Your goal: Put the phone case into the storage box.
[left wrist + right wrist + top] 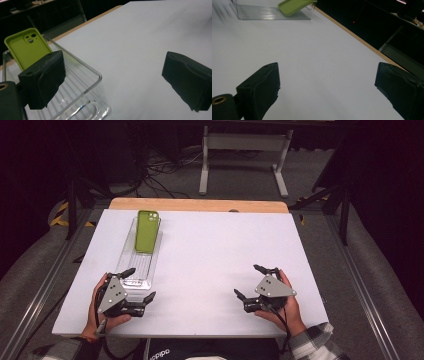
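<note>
A green phone case [147, 230] leans on the far end of a clear plastic tray [131, 265] at the left of the white table [210, 255]. My left gripper [138, 283] is open at the tray's near end, one jaw over the tray, the other beside it. In the left gripper view the phone case [26, 47] and the tray [82, 82] lie past the left jaw. My right gripper [249, 280] is open over bare table at the right, holding nothing. Far off in the right gripper view are the phone case [293, 6] and the tray [262, 12].
A wooden strip [200, 205] runs along the table's far edge. Beyond it stand a white frame's legs [205, 165] and cables on the floor. Metal rails [30, 310] flank the table on both sides.
</note>
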The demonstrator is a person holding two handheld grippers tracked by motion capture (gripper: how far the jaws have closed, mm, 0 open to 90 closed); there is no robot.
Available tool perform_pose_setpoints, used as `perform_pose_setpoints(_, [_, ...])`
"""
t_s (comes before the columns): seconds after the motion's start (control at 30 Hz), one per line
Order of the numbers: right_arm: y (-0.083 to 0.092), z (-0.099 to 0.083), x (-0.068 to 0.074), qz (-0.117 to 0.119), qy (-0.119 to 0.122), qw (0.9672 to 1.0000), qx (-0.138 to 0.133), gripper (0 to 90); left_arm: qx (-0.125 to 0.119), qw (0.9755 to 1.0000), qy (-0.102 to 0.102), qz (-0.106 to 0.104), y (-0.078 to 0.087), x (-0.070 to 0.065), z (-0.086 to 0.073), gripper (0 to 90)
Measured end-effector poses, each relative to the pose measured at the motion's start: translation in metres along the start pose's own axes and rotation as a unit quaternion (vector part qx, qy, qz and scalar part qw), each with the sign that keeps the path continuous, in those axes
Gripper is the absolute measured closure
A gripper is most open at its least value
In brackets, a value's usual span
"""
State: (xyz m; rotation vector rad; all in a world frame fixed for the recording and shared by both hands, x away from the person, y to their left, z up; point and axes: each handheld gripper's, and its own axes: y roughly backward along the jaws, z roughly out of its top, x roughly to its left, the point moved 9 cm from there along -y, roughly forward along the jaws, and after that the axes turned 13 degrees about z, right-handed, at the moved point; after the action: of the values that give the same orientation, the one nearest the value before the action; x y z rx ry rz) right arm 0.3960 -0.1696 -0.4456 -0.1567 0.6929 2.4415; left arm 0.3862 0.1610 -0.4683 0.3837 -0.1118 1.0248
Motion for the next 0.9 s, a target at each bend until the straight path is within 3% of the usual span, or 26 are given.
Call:
perform_pose_setpoints(0.1, [-0.0017, 0.0001, -0.002, 0.004, -0.007, 1.0, 0.0, 6.8, 0.004, 1.0, -0.005, 0.004, 0.0018, 0.0036, -0.003, 5.8])
perform_pose_setpoints(0.13, [-0.0024, 0.0002, -0.0018, 0.008, -0.01, 0.9999, -0.001, 6.8, 0.002, 1.0, 0.008, 0.002, 0.0016, 0.0024, -0.0029, 5.8])
perform_pose_setpoints(0.3, [-0.0049, -0.0002, -0.0025, 0.011, -0.006, 0.9999, 0.0, 6.9, 0.004, 1.0, -0.003, 0.006, 0.0017, 0.0045, -0.0035, 5.8])
perform_pose_setpoints(0.43, [-0.0049, -0.0005, -0.0036, 0.01, -0.009, 0.9999, -0.001, 7.2, 0.003, 1.0, 0.004, 0.006, 0.0, 0.004, -0.0023, 5.9])
perform_pose_setpoints(0.53, [-0.0052, 0.0002, -0.0043, 0.006, -0.008, 0.9999, -0.003, 7.6, 0.004, 0.9999, -0.009, 0.007, -0.0017, 0.0049, -0.0022, 5.9])
perform_pose_setpoints(0.57, [-0.0053, -0.0002, -0.0038, 0.007, -0.008, 0.9999, -0.002, 7.7, 0.001, 1.0, 0.001, 0.007, -0.002, 0.0038, -0.0013, 5.9])
perform_pose_setpoints(0.63, [-0.0052, -0.0006, -0.0029, 0.006, -0.003, 1.0, 0.002, 7.7, 0.004, 0.9998, -0.016, 0.014, -0.0009, 0.0067, -0.001, 6.0])
perform_pose_setpoints(0.77, [-0.0052, 0.0009, -0.0023, 0.005, -0.007, 1.0, -0.001, 7.8, -0.005, 0.9999, -0.005, 0.014, 0.0022, 0.008, 0.0018, 6.5])
perform_pose_setpoints(0.9, [-0.0062, 0.0014, -0.0015, 0.007, -0.004, 1.0, 0.0, 7.9, -0.004, 0.9998, -0.011, 0.014, 0.0022, 0.0085, 0.0016, 6.4])
